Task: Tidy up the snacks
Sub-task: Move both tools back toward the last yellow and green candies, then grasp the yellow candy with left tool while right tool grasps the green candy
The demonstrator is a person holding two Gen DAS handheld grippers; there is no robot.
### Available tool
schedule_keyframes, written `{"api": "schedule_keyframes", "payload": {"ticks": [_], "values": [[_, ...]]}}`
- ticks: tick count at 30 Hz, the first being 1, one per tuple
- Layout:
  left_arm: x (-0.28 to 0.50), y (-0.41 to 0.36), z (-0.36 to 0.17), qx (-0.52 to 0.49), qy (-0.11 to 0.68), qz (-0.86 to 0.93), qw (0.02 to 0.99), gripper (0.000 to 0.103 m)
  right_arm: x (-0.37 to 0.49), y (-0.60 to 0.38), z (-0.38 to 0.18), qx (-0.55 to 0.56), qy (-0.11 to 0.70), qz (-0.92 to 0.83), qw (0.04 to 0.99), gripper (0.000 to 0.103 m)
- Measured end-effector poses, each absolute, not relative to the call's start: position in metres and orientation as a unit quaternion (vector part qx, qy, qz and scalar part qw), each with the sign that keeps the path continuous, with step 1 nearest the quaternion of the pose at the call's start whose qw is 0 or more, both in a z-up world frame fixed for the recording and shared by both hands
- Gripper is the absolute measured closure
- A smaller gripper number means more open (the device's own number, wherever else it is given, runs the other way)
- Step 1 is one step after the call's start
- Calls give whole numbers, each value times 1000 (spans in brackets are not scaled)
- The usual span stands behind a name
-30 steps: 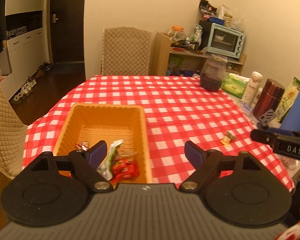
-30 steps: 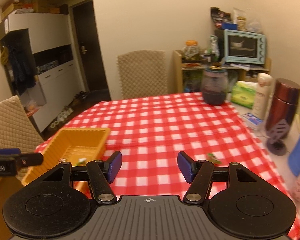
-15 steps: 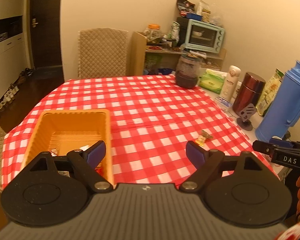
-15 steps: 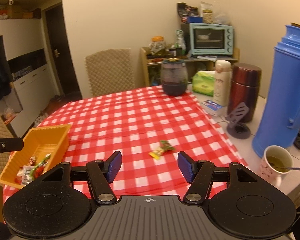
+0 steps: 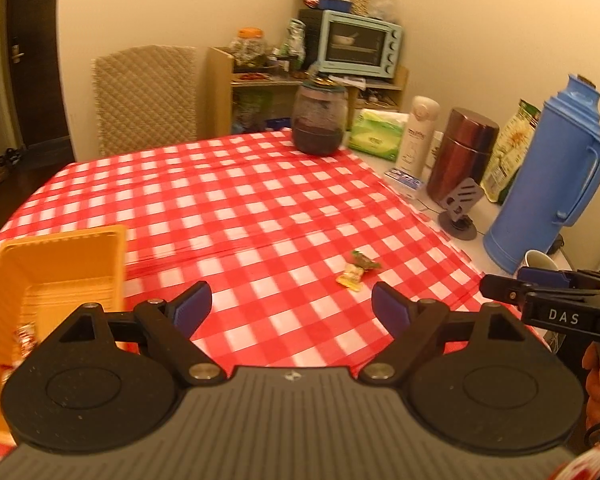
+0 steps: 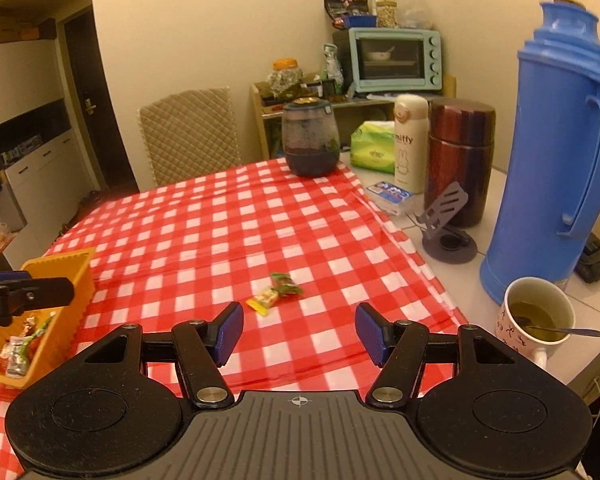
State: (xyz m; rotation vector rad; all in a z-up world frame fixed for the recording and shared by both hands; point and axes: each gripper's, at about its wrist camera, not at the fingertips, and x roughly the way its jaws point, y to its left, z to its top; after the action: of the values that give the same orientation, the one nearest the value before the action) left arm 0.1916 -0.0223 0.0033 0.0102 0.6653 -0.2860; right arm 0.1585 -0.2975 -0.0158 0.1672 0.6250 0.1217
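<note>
A yellow-wrapped snack point(image 6: 263, 300) and a green-wrapped snack point(image 6: 286, 282) lie touching on the red checked tablecloth point(image 6: 220, 216); both show in the left wrist view, the yellow snack point(image 5: 351, 278) and the green snack point(image 5: 365, 261). An orange tray point(image 6: 66, 280) at the table's left holds several wrapped snacks point(image 6: 20, 344); it shows in the left wrist view point(image 5: 60, 256). My right gripper point(image 6: 299, 334) is open and empty, just short of the loose snacks. My left gripper point(image 5: 291, 310) is open and empty, between the tray and the snacks.
Along the table's right edge stand a blue thermos point(image 6: 556, 152), a mug of tea with a spoon point(image 6: 536, 320), a dark red flask point(image 6: 458, 160), a white bottle point(image 6: 410, 144), a phone stand point(image 6: 446, 220) and a dark jar point(image 6: 310, 138). A chair point(image 6: 190, 132) stands behind.
Both grippers have swung right, away from the tray. The two loose snacks now lie close in front of the right gripper. Both stay open.
</note>
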Motion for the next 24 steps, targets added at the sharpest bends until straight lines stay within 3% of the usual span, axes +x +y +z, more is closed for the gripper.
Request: {"api": "schedule_keyframes", "payload": {"ticks": [11,20,24], "values": [[248,-84,-56,46,341,-194,919,19,214,-327,-58,84,323,67,940,41],[289,-114,-107,73,348,-220,909,34,250,-333,-86,74,331,75,938,42],[305,-122,-122,78,348,-223,907,42,262,-334,-97,72,336,76,936,49]]}}
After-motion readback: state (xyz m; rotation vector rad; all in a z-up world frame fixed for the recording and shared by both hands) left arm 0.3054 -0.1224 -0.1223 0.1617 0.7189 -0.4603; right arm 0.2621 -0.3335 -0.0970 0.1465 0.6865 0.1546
